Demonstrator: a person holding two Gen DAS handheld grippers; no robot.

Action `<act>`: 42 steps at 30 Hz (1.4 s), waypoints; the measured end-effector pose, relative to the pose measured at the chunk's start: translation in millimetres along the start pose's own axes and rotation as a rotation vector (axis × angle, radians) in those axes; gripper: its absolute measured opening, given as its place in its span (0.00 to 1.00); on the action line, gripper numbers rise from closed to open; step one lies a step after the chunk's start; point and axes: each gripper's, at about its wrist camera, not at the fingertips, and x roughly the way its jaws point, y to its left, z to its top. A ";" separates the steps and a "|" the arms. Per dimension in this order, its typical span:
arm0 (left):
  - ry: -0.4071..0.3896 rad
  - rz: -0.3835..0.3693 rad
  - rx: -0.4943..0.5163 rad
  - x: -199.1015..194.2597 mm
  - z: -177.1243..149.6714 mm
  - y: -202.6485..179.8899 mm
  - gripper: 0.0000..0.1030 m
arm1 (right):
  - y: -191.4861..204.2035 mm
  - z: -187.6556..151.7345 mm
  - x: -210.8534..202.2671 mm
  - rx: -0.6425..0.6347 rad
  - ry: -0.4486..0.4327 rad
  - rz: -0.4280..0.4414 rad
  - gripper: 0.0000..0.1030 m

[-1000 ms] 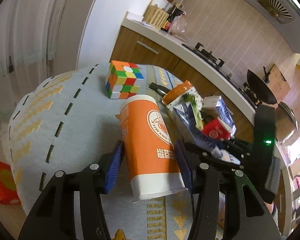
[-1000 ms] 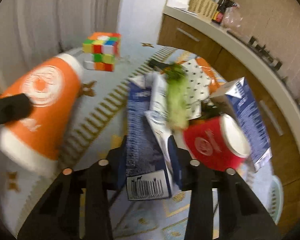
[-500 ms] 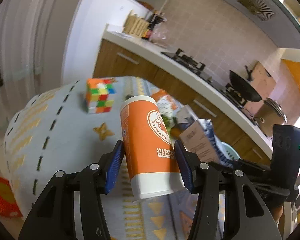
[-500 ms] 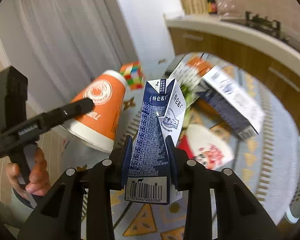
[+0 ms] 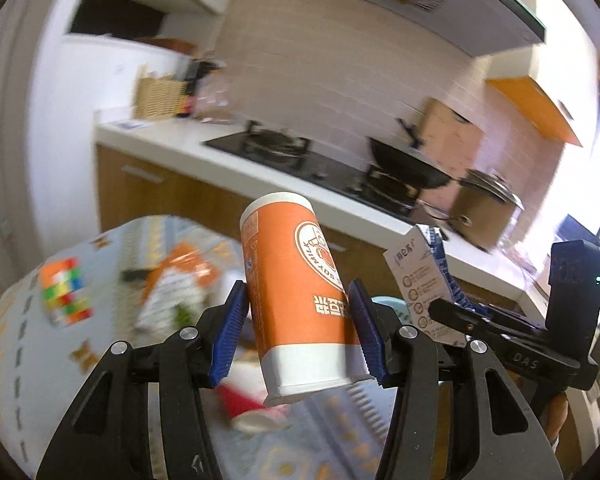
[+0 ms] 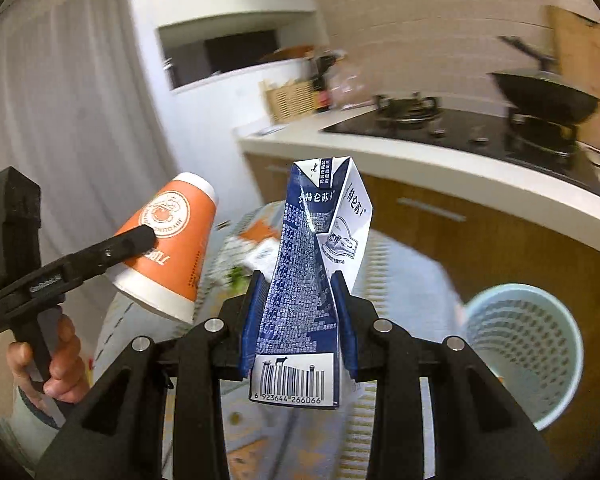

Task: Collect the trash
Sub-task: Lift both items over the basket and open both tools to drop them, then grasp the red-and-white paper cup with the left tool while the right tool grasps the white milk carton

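Note:
My left gripper (image 5: 298,326) is shut on an orange paper cup (image 5: 296,300) and holds it in the air above the table. The cup also shows in the right wrist view (image 6: 168,252). My right gripper (image 6: 300,312) is shut on a crushed blue milk carton (image 6: 312,296), lifted off the table; the carton shows in the left wrist view (image 5: 420,276). A light blue perforated trash basket (image 6: 524,352) stands on the floor to the right of the table. More trash lies on the table: a red cup (image 5: 252,408) and an orange-and-white wrapper (image 5: 176,284).
A Rubik's cube (image 5: 64,296) sits at the table's left. The round table has a patterned cloth (image 5: 28,360). A kitchen counter (image 6: 460,168) with a hob and wok runs behind. A white curtain (image 6: 60,120) hangs at the left.
Both grippers have risen higher off the table with their loads and swung right, toward the counter. The trash basket has come into the right wrist view.

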 end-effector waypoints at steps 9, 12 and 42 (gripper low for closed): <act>0.122 -0.113 0.099 94.6 -3.0 -94.4 0.48 | -97.9 -18.8 -28.2 0.145 -0.014 -0.175 0.17; 0.173 -0.143 0.103 128.9 -12.1 -114.3 0.48 | -125.4 -34.4 -20.0 0.167 -0.015 -0.213 0.17; 0.275 -0.065 0.101 173.3 -67.7 -121.5 0.69 | -168.6 -75.8 12.8 0.291 0.084 -0.219 0.43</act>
